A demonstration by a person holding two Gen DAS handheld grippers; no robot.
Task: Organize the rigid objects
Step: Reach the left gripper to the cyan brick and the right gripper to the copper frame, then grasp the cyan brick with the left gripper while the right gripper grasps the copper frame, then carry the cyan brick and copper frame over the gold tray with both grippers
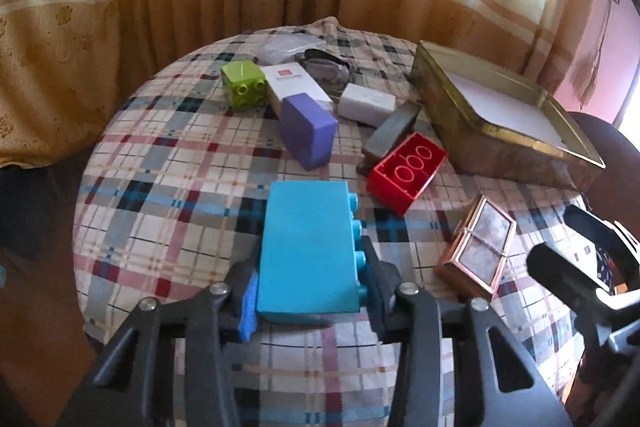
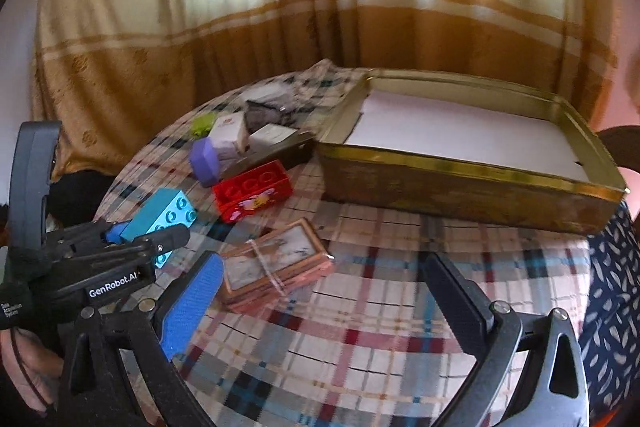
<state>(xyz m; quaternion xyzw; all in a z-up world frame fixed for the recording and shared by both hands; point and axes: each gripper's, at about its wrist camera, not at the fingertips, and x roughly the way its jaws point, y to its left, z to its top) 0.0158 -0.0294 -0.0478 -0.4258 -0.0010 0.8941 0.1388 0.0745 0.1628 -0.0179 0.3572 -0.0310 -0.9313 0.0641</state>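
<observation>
Between my left fingers (image 1: 310,291): blue block (image 1: 306,247) clamped, not yet in gold tin (image 2: 472,187). Right fingers (image 2: 324,303) spread, nothing held. Tin without objects; red block (image 1: 406,173), purple block (image 1: 308,131), others wait on surface (image 2: 380,327).

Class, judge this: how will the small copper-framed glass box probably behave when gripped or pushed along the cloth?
The copper-framed glass box is probably fragile, given its glass-like panels. Being flat and low, it should slide rather than tip. Its smooth faces might slip between the open right hand-held gripper pads.
</observation>
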